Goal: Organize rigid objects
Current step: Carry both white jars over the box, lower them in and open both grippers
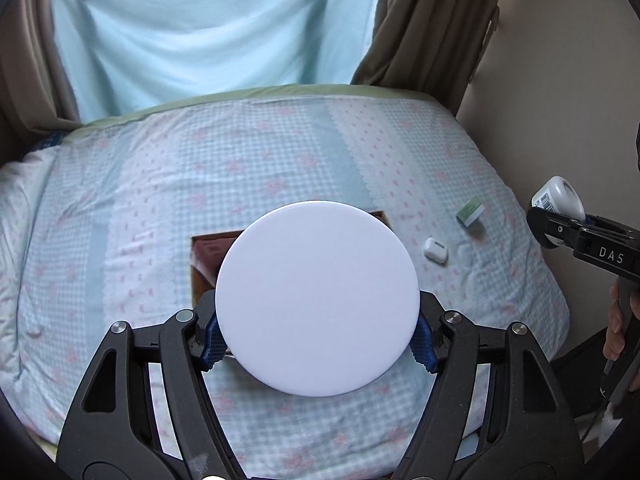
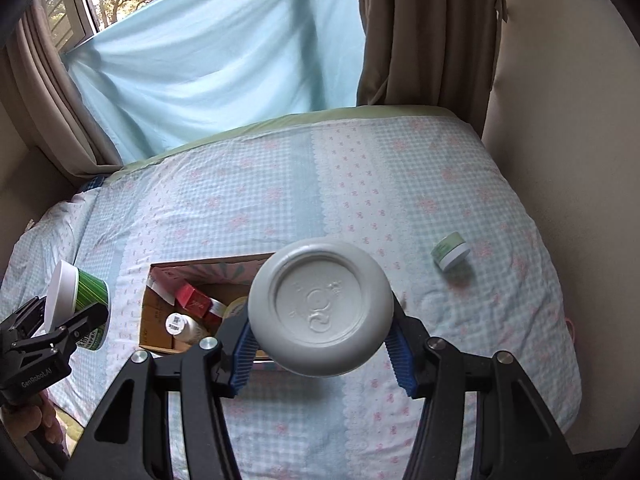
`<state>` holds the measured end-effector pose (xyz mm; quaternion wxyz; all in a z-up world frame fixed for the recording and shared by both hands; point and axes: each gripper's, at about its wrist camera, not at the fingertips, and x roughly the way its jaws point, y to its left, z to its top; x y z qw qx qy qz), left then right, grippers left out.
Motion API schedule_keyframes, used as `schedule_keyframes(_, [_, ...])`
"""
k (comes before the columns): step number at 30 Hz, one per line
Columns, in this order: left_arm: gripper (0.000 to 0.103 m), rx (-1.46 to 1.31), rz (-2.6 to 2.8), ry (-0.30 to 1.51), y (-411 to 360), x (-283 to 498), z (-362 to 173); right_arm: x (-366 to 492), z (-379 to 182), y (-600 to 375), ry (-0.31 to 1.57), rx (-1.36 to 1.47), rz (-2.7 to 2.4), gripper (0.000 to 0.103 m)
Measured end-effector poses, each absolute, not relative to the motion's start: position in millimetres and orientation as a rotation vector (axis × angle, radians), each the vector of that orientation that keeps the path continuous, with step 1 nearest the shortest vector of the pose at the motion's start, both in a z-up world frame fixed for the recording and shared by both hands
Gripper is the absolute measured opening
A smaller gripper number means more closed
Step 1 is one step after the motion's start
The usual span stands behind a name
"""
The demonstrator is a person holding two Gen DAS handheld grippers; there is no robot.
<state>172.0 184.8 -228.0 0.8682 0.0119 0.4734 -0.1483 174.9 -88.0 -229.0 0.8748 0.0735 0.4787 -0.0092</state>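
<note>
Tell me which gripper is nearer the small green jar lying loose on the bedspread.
Right. The right gripper, shut on a white bottle, hangs just left of the small green jar. The left gripper, holding a green tub, sits beyond the cardboard box.

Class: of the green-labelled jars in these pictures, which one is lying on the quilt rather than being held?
The small green jar with the white lid, tilted on the quilt at right. The large green-striped jar is clamped in the left gripper.

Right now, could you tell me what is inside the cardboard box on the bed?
In the cardboard box I see a white bottle lying down and a red carton. The white container in the right tongs hides the rest.
</note>
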Motion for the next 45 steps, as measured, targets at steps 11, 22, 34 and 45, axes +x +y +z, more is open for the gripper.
schedule_keyframes(11, [0.069,-0.055,-0.244,1.076,248.3,210.4,-268.3,216.0,-261.7,4.0,1.085,0.099,0.127,0.052])
schedule_keyframes(22, [0.069,-0.040,-0.245,1.226,258.9,283.3,-341.3,272.5,-331.6,37.9,1.237,0.025,0.196,0.052])
schedule_keyframes(34, [0.069,0.042,-0.253,1.395,250.5,322.8,-412.4,297.0,-419.2,43.4,1.459,-0.035,0.239,0.052])
schedule_keyframes(45, [0.097,0.088,-0.253,1.440,247.0,328.2,-426.6,309.2,-459.1,50.8,1.603,0.064,0.270,0.053])
